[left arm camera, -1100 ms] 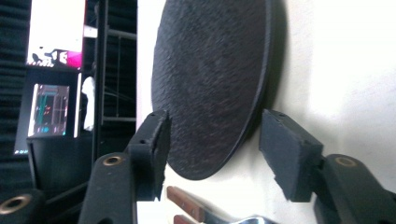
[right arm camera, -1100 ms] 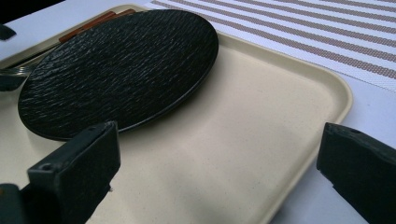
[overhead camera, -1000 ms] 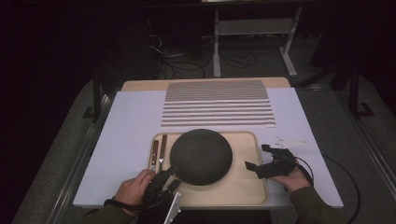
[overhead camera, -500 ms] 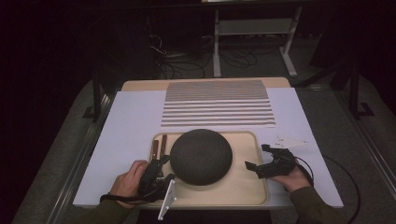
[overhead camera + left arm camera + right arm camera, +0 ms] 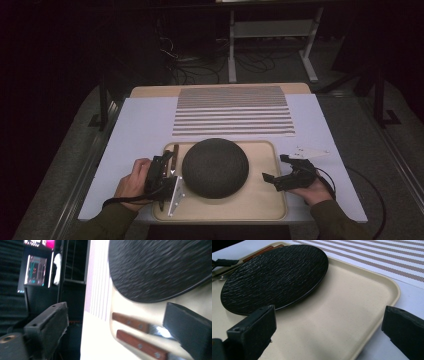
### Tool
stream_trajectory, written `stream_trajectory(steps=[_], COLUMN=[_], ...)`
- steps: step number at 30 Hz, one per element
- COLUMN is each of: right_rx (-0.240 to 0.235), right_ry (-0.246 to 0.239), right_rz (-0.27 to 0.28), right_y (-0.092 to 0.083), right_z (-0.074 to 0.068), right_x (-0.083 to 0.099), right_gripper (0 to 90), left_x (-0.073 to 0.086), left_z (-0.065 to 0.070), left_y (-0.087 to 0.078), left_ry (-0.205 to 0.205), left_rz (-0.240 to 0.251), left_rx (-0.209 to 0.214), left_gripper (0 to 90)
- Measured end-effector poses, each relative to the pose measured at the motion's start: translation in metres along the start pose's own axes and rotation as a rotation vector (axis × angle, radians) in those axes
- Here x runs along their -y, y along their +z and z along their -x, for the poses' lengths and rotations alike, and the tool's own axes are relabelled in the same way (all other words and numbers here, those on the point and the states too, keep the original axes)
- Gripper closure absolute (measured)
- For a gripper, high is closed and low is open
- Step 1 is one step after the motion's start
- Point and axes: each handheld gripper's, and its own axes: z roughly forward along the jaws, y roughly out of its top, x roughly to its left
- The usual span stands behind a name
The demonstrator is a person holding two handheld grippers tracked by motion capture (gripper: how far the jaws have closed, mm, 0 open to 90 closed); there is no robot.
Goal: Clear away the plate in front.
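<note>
Wooden-handled cutlery lies at the tray's left edge, beside the black plate. Just over it the left claw has been opening, its jaws now wide with nothing pinched, hand tilted sideways. At the tray's right edge the right claw hovers wide and empty. Beyond, a striped mat covers the white counter; the room is dark. The cutlery's metal ends are partly hidden.

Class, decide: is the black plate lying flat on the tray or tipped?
Flat. The black plate rests level on the beige tray, no edge raised.
</note>
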Motion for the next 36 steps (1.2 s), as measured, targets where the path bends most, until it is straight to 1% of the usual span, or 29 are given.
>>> stream_trajectory(steps=[1,3,4,6,10,12,16,22,24,26,28,34,36], right_rx=[-0.001,0.0,0.0,0.0,-0.001,-0.001,-0.002,-0.004,-0.005,-0.005,-0.005,-0.004,-0.005], right_ry=[0.0,-0.001,-0.001,0.001,0.0,-0.002,0.0,-0.002,-0.002,-0.002,-0.002,-0.002,-0.001], right_rz=[-0.001,0.0,0.0,0.0,-0.001,0.0,0.0,0.0,0.001,-0.001,-0.001,-0.001,-0.003], right_y=[0.0,0.0,0.0,0.0,0.0,0.0,0.0,0.0,0.001,0.001,0.001,0.0,0.0], right_z=[0.0,0.0,0.0,0.0,0.0,0.0,0.0,-0.001,-0.001,-0.001,-0.001,-0.001,-0.001], right_x=[0.0,0.0,0.0,0.0,0.0,0.0,0.0,0.0,0.0,0.0,0.0,0.0,0.0], right_gripper=[0.0,0.0,0.0,0.0,0.0,0.0,0.0,0.0,0.0,0.0,0.0,0.0,0.0], left_x=[0.002,0.006,0.007,0.01,0.012,0.014,0.019,0.024,0.026,0.027,0.027,0.03,0.031], left_z=[-0.001,-0.003,-0.003,-0.004,-0.006,-0.007,-0.01,-0.014,-0.016,-0.017,-0.018,-0.02,-0.021], left_y=[0.002,0.005,0.006,0.008,0.011,0.013,0.017,0.017,0.017,0.018,0.018,0.019,0.02], left_ry=[-0.006,0.0,-0.004,-0.005,-0.002,-0.007,-0.033,-0.084,-0.116,-0.136,-0.166,-0.225,-0.253], left_rz=[-0.012,-0.027,-0.033,-0.034,-0.034,-0.035,-0.048,-0.056,-0.053,-0.053,-0.053,-0.049,-0.046], left_rx=[0.004,-0.002,-0.003,-0.013,-0.032,-0.028,-0.026,-0.023,-0.018,-0.012,-0.003,0.022,0.033], left_gripper=[3.4,2.3,1.8,0.2,0.0,0.0,0.0,0.0,0.0,0.0,0.0,0.0,0.0])
